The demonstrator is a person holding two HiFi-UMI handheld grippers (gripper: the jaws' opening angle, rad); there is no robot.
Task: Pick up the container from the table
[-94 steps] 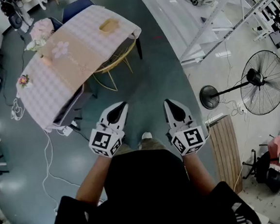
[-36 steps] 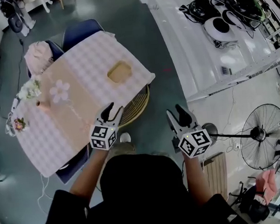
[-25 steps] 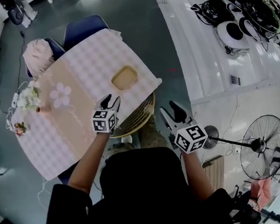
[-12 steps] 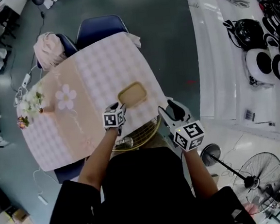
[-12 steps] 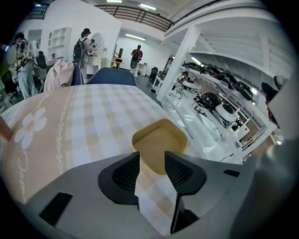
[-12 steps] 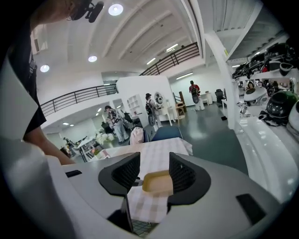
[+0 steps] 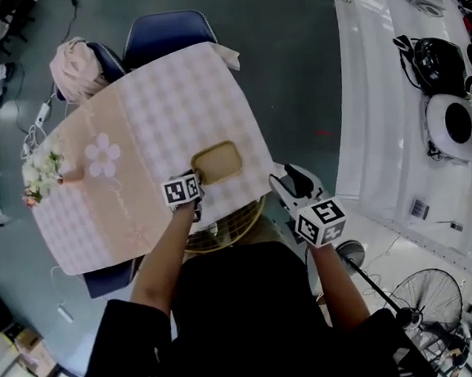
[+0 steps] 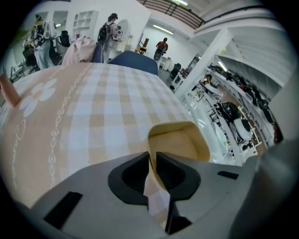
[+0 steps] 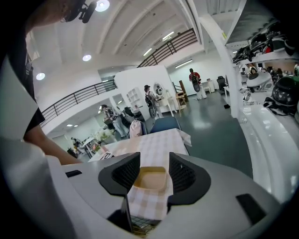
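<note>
A shallow tan container (image 7: 217, 162) lies on the checked tablecloth near the table's (image 7: 171, 99) near right edge. My left gripper (image 7: 194, 180) points steeply down at the container's left rim. In the left gripper view the jaws are closing, and the container's (image 8: 180, 142) thin rim wall stands pinched in the narrow gap of the left gripper (image 8: 152, 156). My right gripper (image 7: 293, 180) hovers off the table's edge, open and empty. Far ahead between the jaws of the right gripper (image 9: 153, 163) the container (image 9: 149, 179) shows.
A small vase of flowers (image 7: 39, 172) stands at the table's left end. A blue chair (image 7: 165, 30) and a pink bundle (image 7: 77, 66) are behind the table. A wicker seat (image 7: 223, 230) sits under the near edge. White shelving with helmets (image 7: 439, 67) runs along the right.
The left gripper has come down from above the table to the container's left rim and its jaws have narrowed around it. The right gripper has moved up to the table's edge.
</note>
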